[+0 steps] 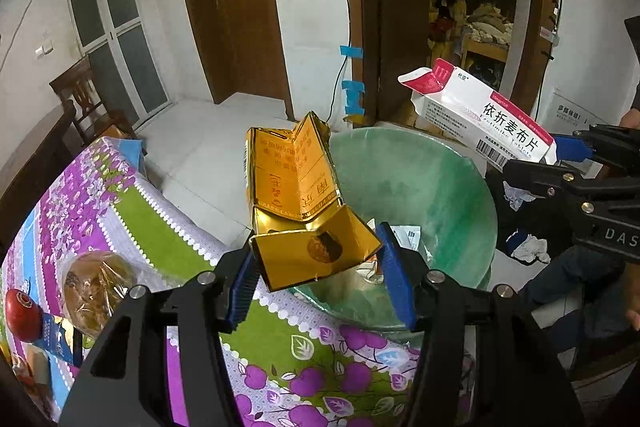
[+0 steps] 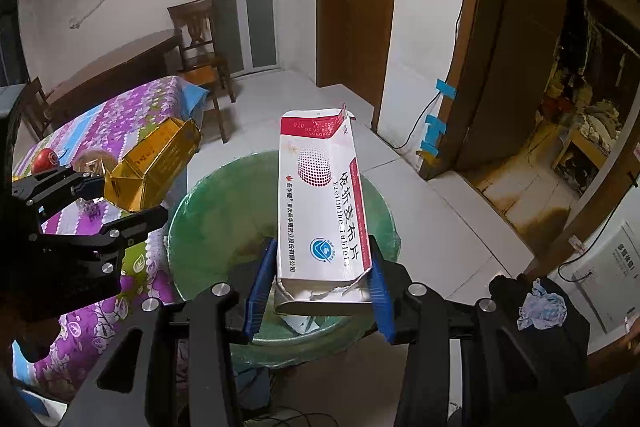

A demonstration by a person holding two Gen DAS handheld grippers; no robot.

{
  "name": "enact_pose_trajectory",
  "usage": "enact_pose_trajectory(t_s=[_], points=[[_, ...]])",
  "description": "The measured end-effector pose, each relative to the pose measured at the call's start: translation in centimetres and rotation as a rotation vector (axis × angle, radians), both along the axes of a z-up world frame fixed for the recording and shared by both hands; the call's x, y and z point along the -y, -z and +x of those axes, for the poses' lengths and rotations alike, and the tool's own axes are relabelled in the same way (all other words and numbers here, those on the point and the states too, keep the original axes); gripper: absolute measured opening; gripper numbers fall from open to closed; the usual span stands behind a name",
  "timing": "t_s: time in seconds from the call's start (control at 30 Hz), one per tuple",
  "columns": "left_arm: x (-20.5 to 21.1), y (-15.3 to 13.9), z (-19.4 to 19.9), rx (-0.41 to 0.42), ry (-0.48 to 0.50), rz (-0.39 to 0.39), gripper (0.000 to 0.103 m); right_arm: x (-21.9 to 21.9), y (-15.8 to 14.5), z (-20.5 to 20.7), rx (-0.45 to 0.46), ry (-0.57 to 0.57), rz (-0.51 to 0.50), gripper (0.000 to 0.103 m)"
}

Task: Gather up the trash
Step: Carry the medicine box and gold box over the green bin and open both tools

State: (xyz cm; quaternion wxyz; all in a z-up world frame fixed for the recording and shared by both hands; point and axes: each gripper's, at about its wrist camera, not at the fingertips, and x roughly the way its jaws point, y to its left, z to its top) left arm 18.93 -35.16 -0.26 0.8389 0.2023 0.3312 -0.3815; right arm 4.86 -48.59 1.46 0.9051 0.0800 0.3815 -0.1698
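Observation:
My left gripper (image 1: pixel 318 267) is shut on an opened gold carton (image 1: pixel 296 187) and holds it at the near rim of a bin lined with a green bag (image 1: pixel 432 187). My right gripper (image 2: pixel 320 291) is shut on a white and red medicine box (image 2: pixel 324 203) and holds it over the same bin (image 2: pixel 208 211). In the left wrist view the medicine box (image 1: pixel 480 111) hangs above the bin's far right rim, with the right gripper (image 1: pixel 560 159) behind it. In the right wrist view the gold carton (image 2: pixel 156 163) and left gripper (image 2: pixel 104 203) are at the left. Paper scraps lie inside the bin.
A table with a purple and green floral cloth (image 1: pixel 120 211) stands left of the bin, bearing a wrapped bun (image 1: pixel 96 287) and a red apple (image 1: pixel 22 315). A wooden chair (image 2: pixel 200 43) stands behind it. A doorway (image 1: pixel 472 11) opens beyond. A dark cloth with crumpled tissue (image 2: pixel 540 307) lies at the right.

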Motion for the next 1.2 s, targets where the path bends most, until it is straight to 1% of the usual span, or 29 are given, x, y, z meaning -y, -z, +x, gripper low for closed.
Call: enact_pose_trajectory(t_s=[0.2,0.43,0.7,0.97,1.03,1.07,1.1,1.13,1.17,1.2], points=[[-0.2,0.5,1.1,-0.041,-0.006,0.009,0.054,0.1,0.2,0.8,-0.003,-0.011,0.012,0.045],[0.1,1.3,1.6,-0.052,-0.002,0.027,0.054,0.4,0.8,1.6,-0.014,-0.023,0.027,0.045],[1.0,2.1,1.3,-0.058,0.019,0.051,0.054,1.1,1.7,2.1,-0.037,-0.008,0.037,0.045],[1.8,2.5,2.0,-0.066,0.014,0.055,0.054,2.4,2.2,2.7,-0.05,0.01,0.068,0.045],[2.1,2.6,2.1,-0.059,0.003,0.063,0.056,2.4,2.2,3.0,-0.05,0.014,0.063,0.045],[2.2,2.7,2.2,-0.057,-0.009,0.066,0.058,2.5,2.2,3.3,-0.049,0.016,0.06,0.047],[2.3,2.7,2.3,-0.057,-0.022,0.069,0.063,2.6,2.2,3.4,-0.046,0.017,0.057,0.05],[2.3,2.7,2.4,-0.061,-0.033,0.07,0.066,2.7,2.2,3.6,-0.037,0.018,0.058,0.053],[2.3,2.7,2.5,-0.063,-0.037,0.064,0.07,2.9,2.2,3.7,-0.031,0.025,0.062,0.063],[2.1,2.7,2.5,-0.065,-0.039,0.06,0.07,3.1,2.1,3.8,-0.026,0.034,0.071,0.068]])
